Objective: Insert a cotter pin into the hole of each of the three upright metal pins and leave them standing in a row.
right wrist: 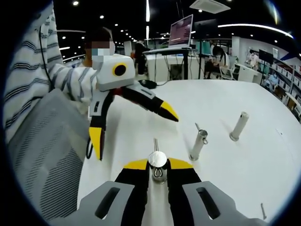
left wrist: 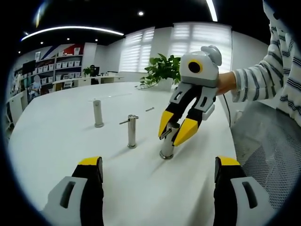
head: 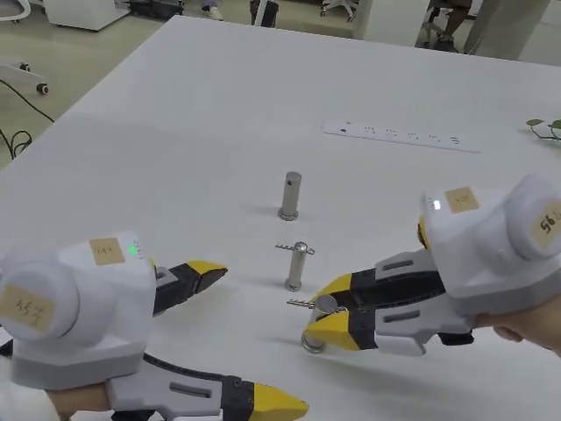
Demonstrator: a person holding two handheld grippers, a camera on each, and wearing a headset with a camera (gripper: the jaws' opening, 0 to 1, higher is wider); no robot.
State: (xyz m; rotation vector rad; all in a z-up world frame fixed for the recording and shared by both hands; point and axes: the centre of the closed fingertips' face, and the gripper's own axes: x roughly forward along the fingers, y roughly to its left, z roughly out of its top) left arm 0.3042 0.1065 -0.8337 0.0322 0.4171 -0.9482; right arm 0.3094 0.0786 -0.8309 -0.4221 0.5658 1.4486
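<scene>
Now the right gripper [head: 326,317] was pinched shut on a cotter pin [head: 302,303] stuck through the nearest metal pin [left wrist: 167,143]. The left gripper [head: 257,339] stood wide open nearby, holding nothing.

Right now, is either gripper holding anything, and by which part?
The right gripper pinches a cotter pin by its looped end, at the head of the nearest metal pin. The left gripper is open, holding nothing.

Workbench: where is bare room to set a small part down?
Bare: the white tabletop left of the far upright steel pin, and between it and the white power strip. Crowded: the near steel pin, where the right gripper holds a cotter pin.
</scene>
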